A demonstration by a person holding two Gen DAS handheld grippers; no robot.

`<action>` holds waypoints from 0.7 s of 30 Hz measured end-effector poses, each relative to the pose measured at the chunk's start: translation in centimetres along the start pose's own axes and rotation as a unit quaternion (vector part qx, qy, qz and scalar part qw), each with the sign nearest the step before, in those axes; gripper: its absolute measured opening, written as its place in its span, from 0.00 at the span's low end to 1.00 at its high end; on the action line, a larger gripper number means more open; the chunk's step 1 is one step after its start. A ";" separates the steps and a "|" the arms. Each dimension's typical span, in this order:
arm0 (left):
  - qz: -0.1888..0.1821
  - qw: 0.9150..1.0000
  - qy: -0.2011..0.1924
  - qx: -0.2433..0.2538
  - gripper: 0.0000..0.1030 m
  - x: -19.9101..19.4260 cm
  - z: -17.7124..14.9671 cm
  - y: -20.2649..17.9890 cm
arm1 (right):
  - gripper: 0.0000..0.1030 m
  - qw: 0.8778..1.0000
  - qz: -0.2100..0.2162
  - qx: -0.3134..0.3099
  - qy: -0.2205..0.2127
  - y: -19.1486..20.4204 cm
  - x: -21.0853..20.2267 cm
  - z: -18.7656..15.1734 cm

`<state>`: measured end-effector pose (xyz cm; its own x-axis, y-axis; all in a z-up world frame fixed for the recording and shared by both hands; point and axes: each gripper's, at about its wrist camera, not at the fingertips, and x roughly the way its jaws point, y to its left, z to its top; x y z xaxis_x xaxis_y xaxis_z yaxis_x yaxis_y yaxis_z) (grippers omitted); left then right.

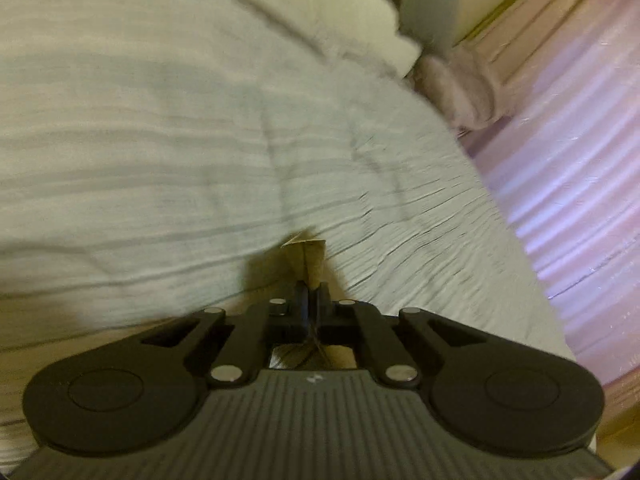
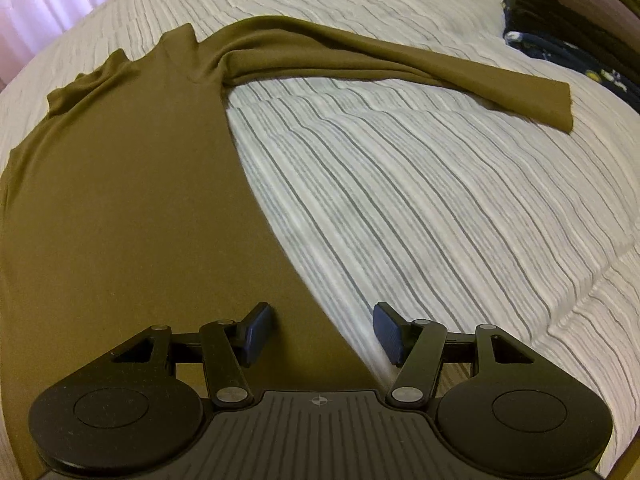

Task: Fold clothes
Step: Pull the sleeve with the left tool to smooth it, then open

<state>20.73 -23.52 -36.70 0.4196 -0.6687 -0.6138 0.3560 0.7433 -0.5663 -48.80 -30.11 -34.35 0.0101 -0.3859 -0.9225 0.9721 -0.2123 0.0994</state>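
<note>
My left gripper point(image 1: 309, 280) is clamped on a pinched corner of the olive shirt point(image 2: 120, 200), which lies flat on the striped bedspread point(image 2: 420, 208) (one sleeve point(image 2: 460, 76) stretched out rightward). My right gripper point(image 2: 324, 332) hangs with its jaws apart over the shirt's right edge, holding nothing.

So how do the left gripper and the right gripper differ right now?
The left gripper is shut on a pinch of the olive shirt; the right gripper is open and holds nothing. The left one has only bedspread ahead of it, while the right one hangs over the shirt's edge, one finger above cloth, the other above bedspread. Both are the same black two-finger tool.
</note>
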 end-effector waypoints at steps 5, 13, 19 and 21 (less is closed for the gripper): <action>0.020 0.998 -0.001 0.061 0.01 -0.7 -1.3 0.5 | 0.58 1.000 0.002 -0.005 0.001 0.3 0.0 -0.3; 0.116 0.989 0.019 0.093 0.08 -1.8 -4.5 0.8 | 0.58 1.000 0.020 -0.004 -0.010 -2.2 -0.8 -0.8; 0.086 0.985 0.082 0.125 0.08 -7.3 -8.8 -2.9 | 0.58 0.996 -0.056 -0.024 -0.060 -8.9 -2.0 -0.3; 0.059 0.981 0.111 0.144 0.08 -8.7 -11.5 -5.2 | 0.58 0.991 -0.090 -0.064 -0.077 -10.8 -1.9 0.7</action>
<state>5.60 -21.80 -34.72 0.2912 -0.5408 -0.7891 0.5506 0.7693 -0.3240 -59.46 -27.70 -33.38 -0.1915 -0.4872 -0.8521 0.9770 -0.1773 -0.1183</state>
